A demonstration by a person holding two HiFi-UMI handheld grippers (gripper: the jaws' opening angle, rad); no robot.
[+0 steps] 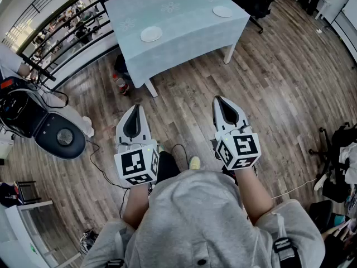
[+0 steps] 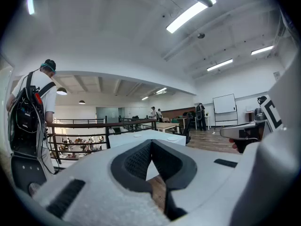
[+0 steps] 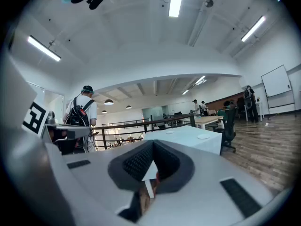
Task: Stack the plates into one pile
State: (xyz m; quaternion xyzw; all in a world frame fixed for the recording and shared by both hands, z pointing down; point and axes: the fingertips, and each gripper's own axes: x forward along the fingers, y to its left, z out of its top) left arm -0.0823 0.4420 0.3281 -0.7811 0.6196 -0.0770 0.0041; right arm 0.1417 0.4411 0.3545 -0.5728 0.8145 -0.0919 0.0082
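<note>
Wooden floor [image 1: 279, 82], pale-clothed table [image 1: 189, 24], railing [image 1: 66, 17]

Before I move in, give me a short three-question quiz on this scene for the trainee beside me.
1. How many round white plates lie on the table with the pale blue cloth?
2. True or false: the plates are already stacked in one pile.
3. Pick one: the left claw and right claw are (A) both shut and empty, (B) both wide open, (C) each holding a plate.
Key: 1. Three, lying apart from one another. 2. False. 3. A.
</note>
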